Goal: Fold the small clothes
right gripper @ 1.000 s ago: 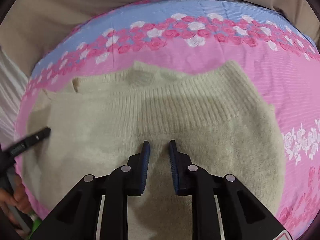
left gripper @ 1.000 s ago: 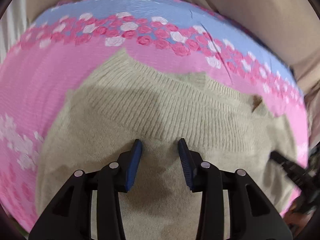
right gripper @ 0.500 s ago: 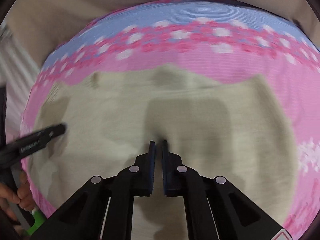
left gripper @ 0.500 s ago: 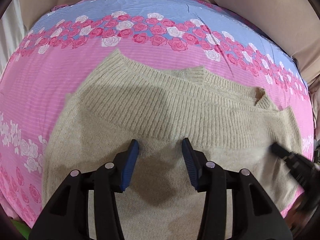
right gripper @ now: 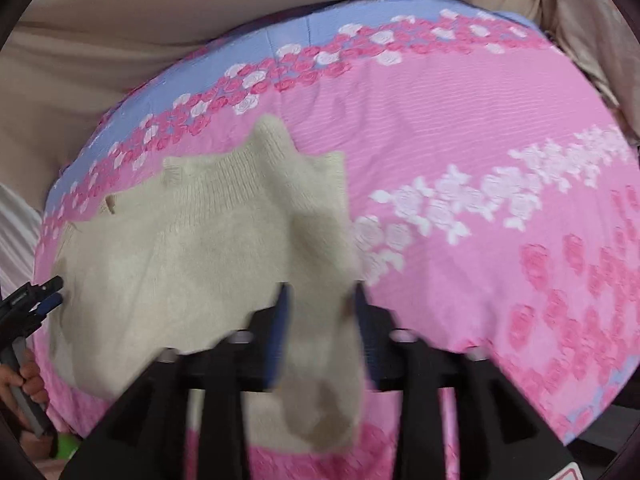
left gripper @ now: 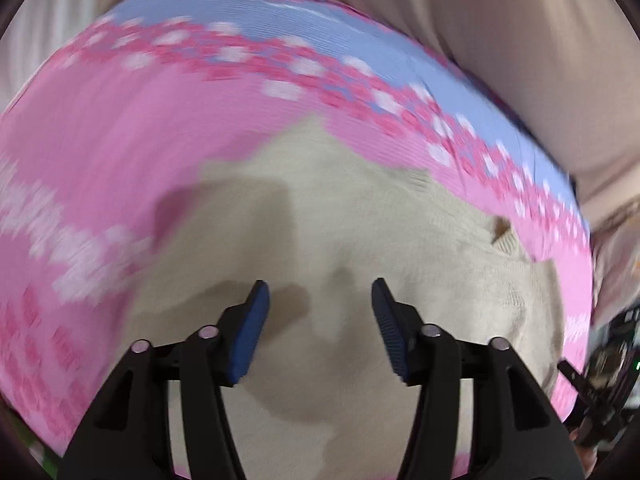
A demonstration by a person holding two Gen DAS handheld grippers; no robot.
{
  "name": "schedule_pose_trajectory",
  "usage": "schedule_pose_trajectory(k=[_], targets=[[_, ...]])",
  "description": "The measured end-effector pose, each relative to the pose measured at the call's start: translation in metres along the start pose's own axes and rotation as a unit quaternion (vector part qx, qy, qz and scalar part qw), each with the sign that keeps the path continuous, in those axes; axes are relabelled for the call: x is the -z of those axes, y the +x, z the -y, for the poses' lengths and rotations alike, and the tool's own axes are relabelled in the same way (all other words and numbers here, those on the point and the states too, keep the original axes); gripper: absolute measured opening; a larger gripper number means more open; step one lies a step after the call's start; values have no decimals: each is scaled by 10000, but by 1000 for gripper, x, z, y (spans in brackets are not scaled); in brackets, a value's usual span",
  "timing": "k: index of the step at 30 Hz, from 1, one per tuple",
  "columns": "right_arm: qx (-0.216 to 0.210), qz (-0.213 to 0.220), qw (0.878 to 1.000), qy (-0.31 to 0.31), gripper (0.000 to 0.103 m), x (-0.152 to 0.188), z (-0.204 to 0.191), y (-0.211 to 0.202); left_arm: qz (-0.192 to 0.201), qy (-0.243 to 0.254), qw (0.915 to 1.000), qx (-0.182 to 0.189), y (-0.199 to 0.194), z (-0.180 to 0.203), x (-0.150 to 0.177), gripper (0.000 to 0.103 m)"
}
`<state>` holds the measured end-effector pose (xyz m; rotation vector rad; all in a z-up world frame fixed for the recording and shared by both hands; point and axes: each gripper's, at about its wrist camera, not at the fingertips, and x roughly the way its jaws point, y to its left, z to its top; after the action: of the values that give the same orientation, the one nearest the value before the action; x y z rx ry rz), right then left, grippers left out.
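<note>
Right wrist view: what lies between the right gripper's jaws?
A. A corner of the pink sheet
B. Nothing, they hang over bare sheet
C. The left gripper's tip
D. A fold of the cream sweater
D: a fold of the sweater passes between the jaws of the right gripper and hangs down toward the camera, though blur hides whether they pinch it; the left gripper sits apart at the sweater's far left edge, over the sheet.
</note>
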<state>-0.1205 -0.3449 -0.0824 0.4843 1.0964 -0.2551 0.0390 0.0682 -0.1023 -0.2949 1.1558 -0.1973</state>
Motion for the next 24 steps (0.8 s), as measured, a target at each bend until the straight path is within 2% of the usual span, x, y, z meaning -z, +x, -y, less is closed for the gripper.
schedule_pose_trajectory(k=[3, 5, 7, 8, 9, 11, 12, 13, 15, 16, 18, 19, 20, 22, 24], targets=[[-239, -246, 9994, -88, 58, 33, 3, -6, 38, -413, 9991, -67, -21, -46, 25, 59], [-264, -492, 9984, -39, 62, 50, 4, 4, -69, -653, 9977, -173, -27, -71, 41, 61], [-318, -773, 9964, 140, 60, 64, 6, 22, -176, -856, 9957, -298, -27, -86, 53, 63], [-385, -803, 9958, 221, 42, 67, 5, 26, -291, -970, 9946, -216, -23, -92, 59, 61], [-408, -799, 9956, 276, 30, 66, 3, 26, -453, -1069, 9932, -44, -17, -94, 63, 46], [-516, -552, 9968, 275, 23, 56, -3, 9, -515, -1190, 9906, 431, -16, -89, 62, 16], [-574, -355, 9975, 221, 22, 48, -7, -7, -437, -1172, 9913, 397, -20, -88, 57, 14], [-589, -153, 9981, 139, 22, 41, -10, -24, -312, -1106, 9928, 338, -28, -84, 53, 14], [-513, -24, 9987, -24, 22, 36, -9, -36, -237, -1057, 9940, 120, -37, -84, 48, 14], [-426, -116, 9990, -85, 22, 36, -6, -31, -296, -1073, 9938, 20, -33, -88, 49, 14], [-3, -685, 9973, -248, 24, 50, 6, 12, -459, -1086, 9928, -212, -18, -97, 55, 15], [72, -997, 9948, -188, 25, 62, 16, 33, -570, -1115, 9917, -289, -8, -101, 60, 15], [-39, -814, 9967, -26, 28, 67, 21, 30, -515, -1112, 9921, -285, -8, -103, 62, 16], [-45, -762, 9965, 345, 32, 64, 25, 16, -494, -987, 9930, -413, -16, -96, 59, 19], [146, -391, 9981, 455, 34, 57, 22, -7, -370, -923, 9934, -564, -32, -90, 55, 21]])
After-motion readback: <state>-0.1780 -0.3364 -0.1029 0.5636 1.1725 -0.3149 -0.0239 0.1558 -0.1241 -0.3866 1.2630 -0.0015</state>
